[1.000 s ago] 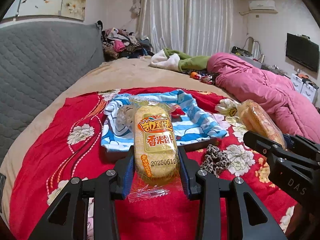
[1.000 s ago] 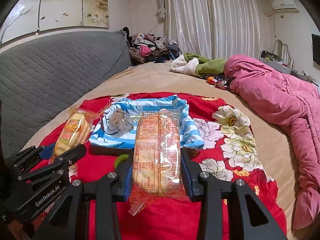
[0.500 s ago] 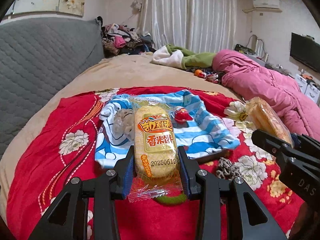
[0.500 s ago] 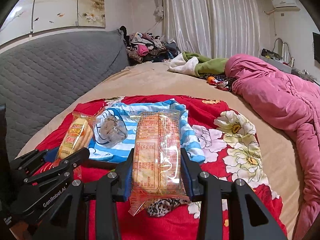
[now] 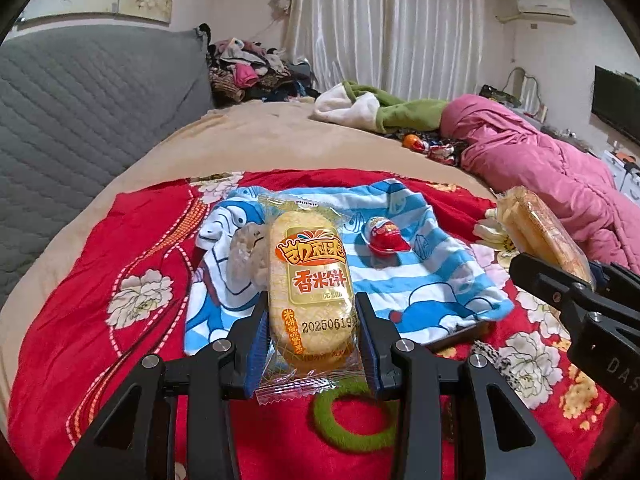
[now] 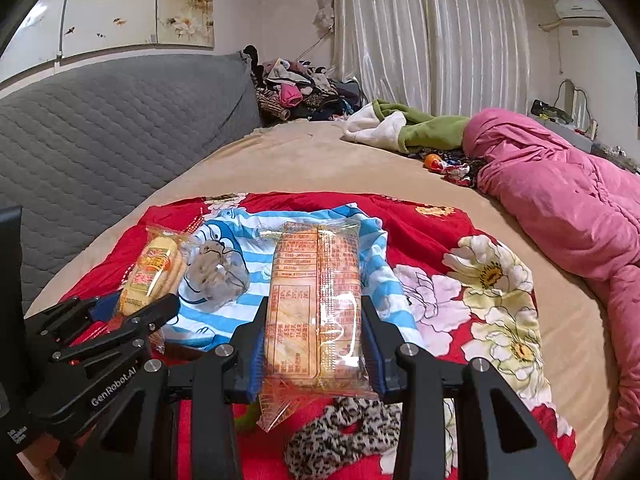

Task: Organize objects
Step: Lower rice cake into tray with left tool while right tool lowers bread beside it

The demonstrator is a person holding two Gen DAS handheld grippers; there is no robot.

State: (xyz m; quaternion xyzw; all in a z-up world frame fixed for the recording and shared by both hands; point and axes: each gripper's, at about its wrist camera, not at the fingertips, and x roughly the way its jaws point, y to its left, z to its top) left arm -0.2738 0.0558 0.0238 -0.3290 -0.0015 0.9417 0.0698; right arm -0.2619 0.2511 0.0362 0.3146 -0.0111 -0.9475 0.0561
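Here left tongs (image 5: pixel 311 330) clench a "香米饼" cracker pack (image 5: pixel 310 288); right tongs (image 6: pixel 314 340) clench a printed cracker pack (image 6: pixel 316 304).

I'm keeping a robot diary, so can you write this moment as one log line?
left gripper: shut on yellow rice cracker pack | right gripper: shut on clear cracker pack | both above blue striped cloth | stage: carrying

The rice cracker packet (image 5: pixel 310 284) is showing "香米饼" and "2025061"; beside it, the hand-held gripper (image 6: pixel 116 384) is reading "GenRobot.AI".
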